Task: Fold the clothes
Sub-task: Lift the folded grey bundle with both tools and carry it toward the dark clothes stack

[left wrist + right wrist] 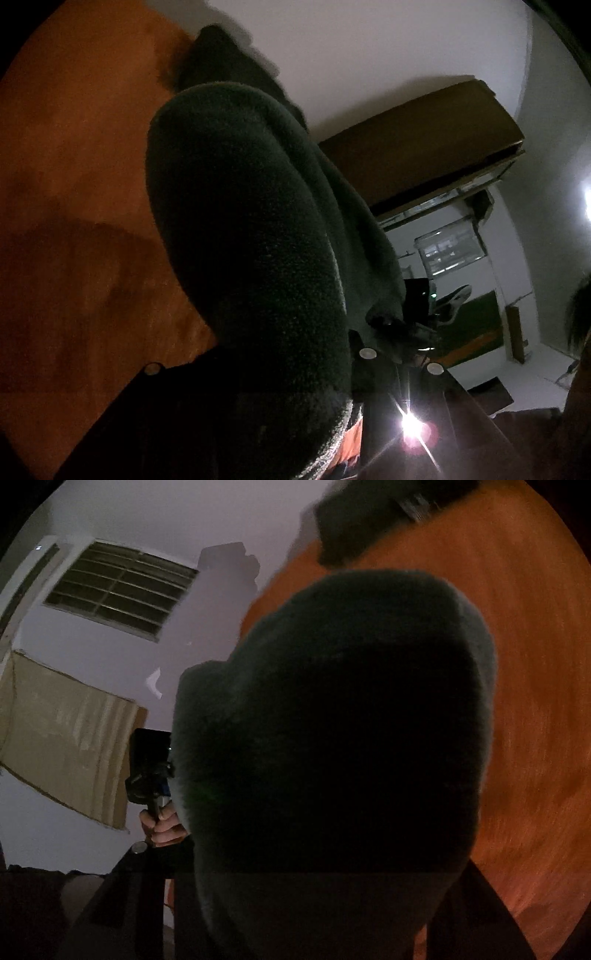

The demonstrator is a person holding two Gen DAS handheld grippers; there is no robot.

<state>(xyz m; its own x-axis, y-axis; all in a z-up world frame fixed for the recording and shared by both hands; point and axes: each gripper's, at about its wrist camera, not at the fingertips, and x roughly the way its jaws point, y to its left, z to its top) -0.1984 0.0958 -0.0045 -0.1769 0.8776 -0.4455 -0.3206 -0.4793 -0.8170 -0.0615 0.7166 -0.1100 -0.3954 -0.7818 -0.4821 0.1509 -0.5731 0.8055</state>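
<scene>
A dark green fleece garment (251,229) bulges up right in front of the left wrist camera and runs down between the fingers of my left gripper (291,354), which is shut on it. The fingertips are hidden under the cloth. In the right wrist view the same fleece (332,738) fills the middle and covers my right gripper (306,856), which is shut on it. Its fingertips are hidden too. A hand (164,827) holds the left gripper's body (149,768) just left of the cloth. An orange cover (535,701) lies beneath.
A second dark garment (369,517) lies farther off on the orange cover (74,184). A cardboard sheet (66,746) and a barred vent (122,590) are on the white wall. A brown board (421,147) leans at the right, and a bright lamp glare (410,430) sits low.
</scene>
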